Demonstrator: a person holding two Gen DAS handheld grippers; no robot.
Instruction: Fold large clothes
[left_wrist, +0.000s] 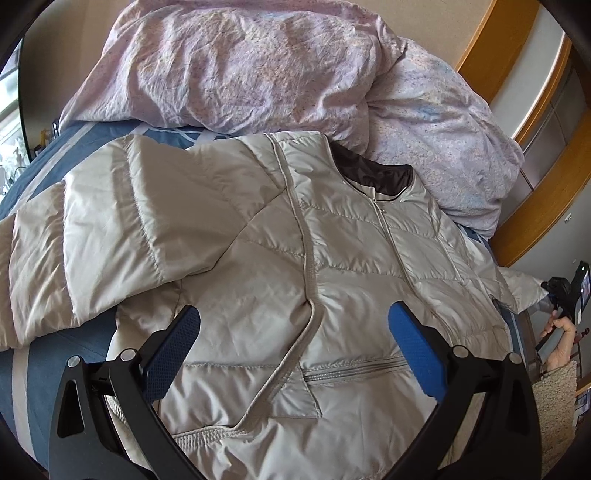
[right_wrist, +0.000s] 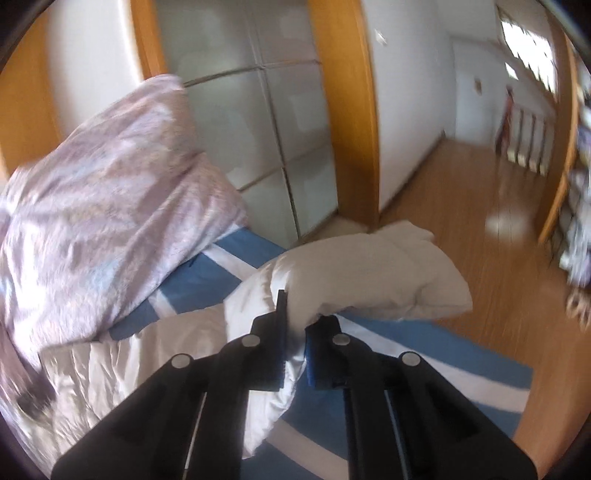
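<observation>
Right gripper (right_wrist: 293, 343): black linkage arms, blue pads clamped on a bunched white sleeve (right_wrist: 373, 273), which puffs out past the tips over the bed's right edge.
Left gripper (left_wrist: 293, 347): spread wide, holding nothing; textured blue pads (left_wrist: 415, 354) hover over the jacket's lower front.
Jacket (left_wrist: 354, 258): pale beige, glossy, quilted in diagonal stitched panels; lies flat, front up, across the bed; zip down the middle, zipped pocket near, dark lining at the collar far.
Left sleeve (left_wrist: 92, 229): broad, padded, spread to the left.
Bed (left_wrist: 37, 369): blue sheet with pale stripes.
Duvet (left_wrist: 258, 66): crumpled lilac patterned cotton, heaped far.
Floor (right_wrist: 461, 192): shiny wood, right of the bed.
</observation>
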